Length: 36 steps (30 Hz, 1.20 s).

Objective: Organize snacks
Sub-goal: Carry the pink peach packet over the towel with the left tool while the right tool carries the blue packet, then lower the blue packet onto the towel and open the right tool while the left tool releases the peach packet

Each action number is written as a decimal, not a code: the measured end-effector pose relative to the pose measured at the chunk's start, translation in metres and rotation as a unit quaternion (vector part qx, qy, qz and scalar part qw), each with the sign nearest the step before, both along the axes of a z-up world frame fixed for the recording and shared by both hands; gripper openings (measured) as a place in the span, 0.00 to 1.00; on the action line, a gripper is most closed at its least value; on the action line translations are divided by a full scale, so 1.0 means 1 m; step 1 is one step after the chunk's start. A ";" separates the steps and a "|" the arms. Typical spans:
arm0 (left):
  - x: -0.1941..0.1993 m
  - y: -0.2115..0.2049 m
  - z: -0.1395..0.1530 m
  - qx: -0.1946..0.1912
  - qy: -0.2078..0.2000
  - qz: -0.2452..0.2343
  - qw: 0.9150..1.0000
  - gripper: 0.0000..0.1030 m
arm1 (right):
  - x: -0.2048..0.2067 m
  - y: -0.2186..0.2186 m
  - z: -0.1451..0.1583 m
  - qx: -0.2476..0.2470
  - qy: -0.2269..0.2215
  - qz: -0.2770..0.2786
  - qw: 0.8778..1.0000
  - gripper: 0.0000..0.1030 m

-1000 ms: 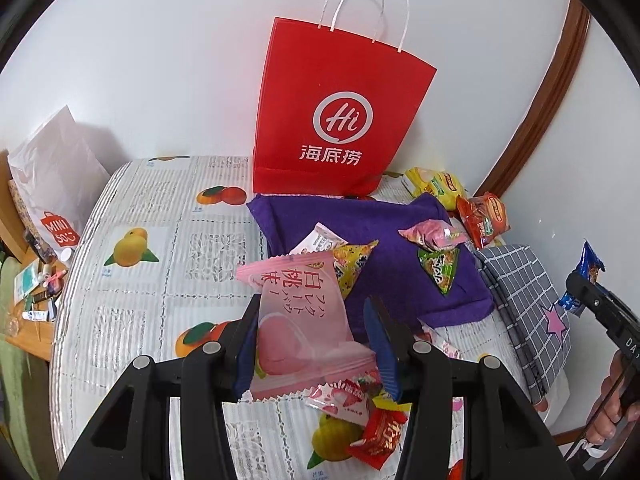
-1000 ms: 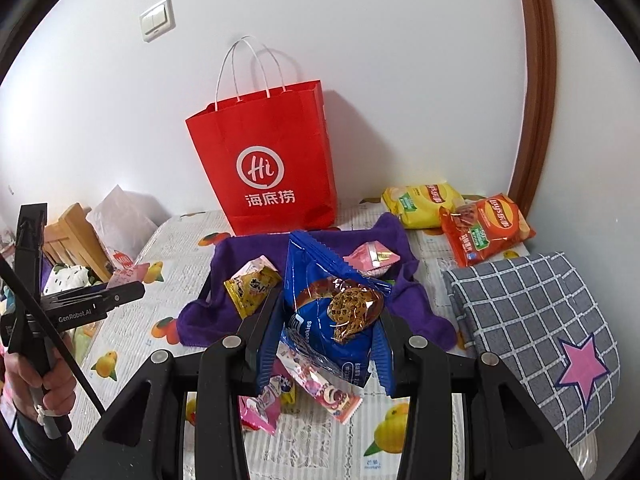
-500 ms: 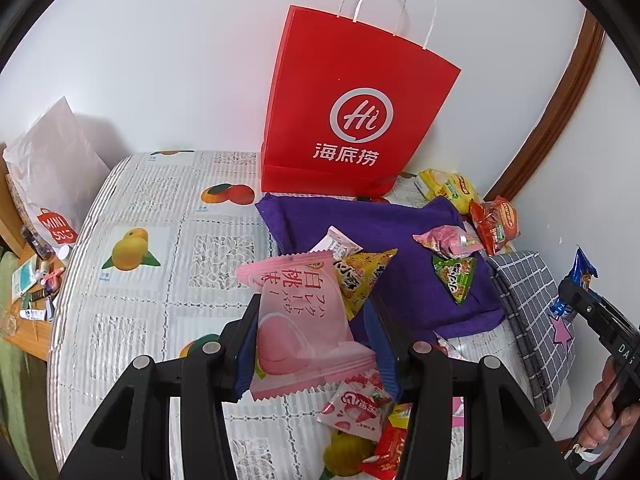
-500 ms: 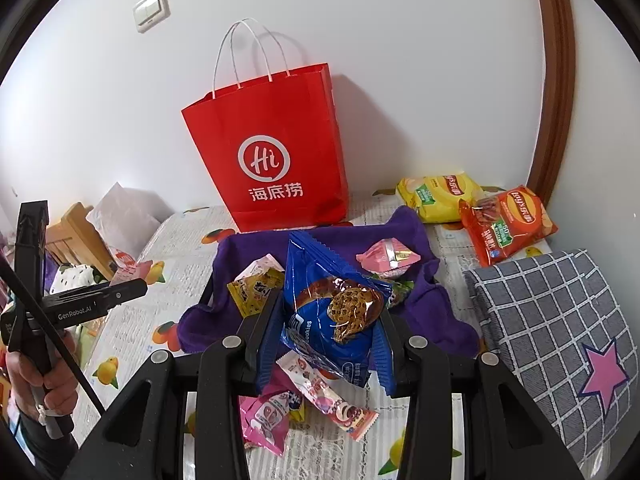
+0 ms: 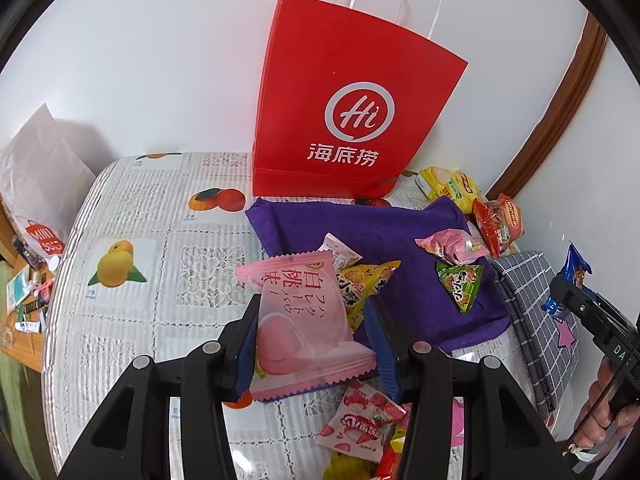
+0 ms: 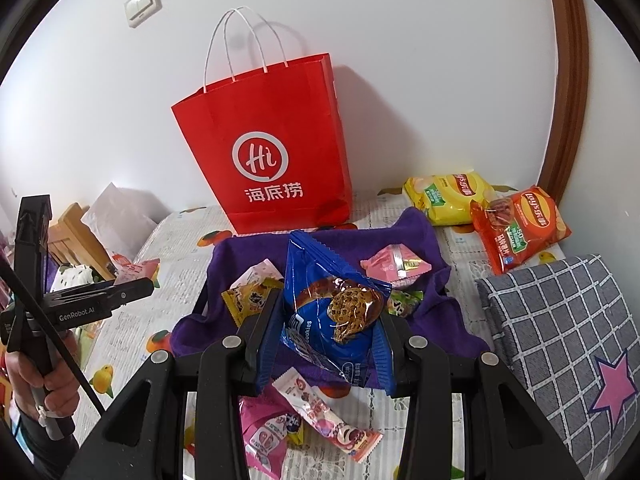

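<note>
White walls back a worktop (image 5: 120,216) covered in a fruit-print cloth, with a red paper bag (image 5: 344,120) standing upright at upper centre of both views. At lower centre of the left wrist view we see the left gripper (image 5: 312,336) with its jaws closed on a pink peach-print packet (image 5: 304,328) — the packet stands between the blue pads. In the right wrist view our right gripper (image 6: 324,328) clamps a blue cookie packet (image 6: 328,312) the same way. Behind both lies a purple towel (image 5: 384,236) carrying small snack packets, among them a green triangular one (image 5: 460,286). Yellow (image 6: 448,196) and red (image 6: 520,228) chip bags sit at the right, above a grey checked cushion (image 6: 560,320) — more wrapped sweets (image 6: 320,412) lie below the jaws.
</note>
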<state>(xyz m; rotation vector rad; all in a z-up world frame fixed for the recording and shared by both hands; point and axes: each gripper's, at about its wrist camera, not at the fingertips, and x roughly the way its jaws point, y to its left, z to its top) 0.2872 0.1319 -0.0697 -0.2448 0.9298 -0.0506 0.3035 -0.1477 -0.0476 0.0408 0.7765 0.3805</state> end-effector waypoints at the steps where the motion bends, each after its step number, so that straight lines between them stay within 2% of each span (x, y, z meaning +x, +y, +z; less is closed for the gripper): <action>1: 0.001 0.000 0.000 0.000 0.001 -0.001 1.000 0.46 | 0.002 0.001 0.000 0.000 0.000 0.000 1.000 0.40; 14: 0.034 -0.003 -0.003 -0.018 0.004 0.002 1.000 0.46 | 0.044 0.016 0.003 -0.021 -0.001 0.019 1.000 0.40; 20: 0.050 -0.011 -0.007 -0.024 0.006 0.000 1.000 0.46 | 0.058 0.024 -0.013 -0.028 0.018 0.035 0.999 0.40; 36: 0.089 -0.020 -0.049 -0.044 0.037 -0.002 0.998 0.46 | 0.095 0.035 -0.059 -0.049 0.081 0.071 0.993 0.40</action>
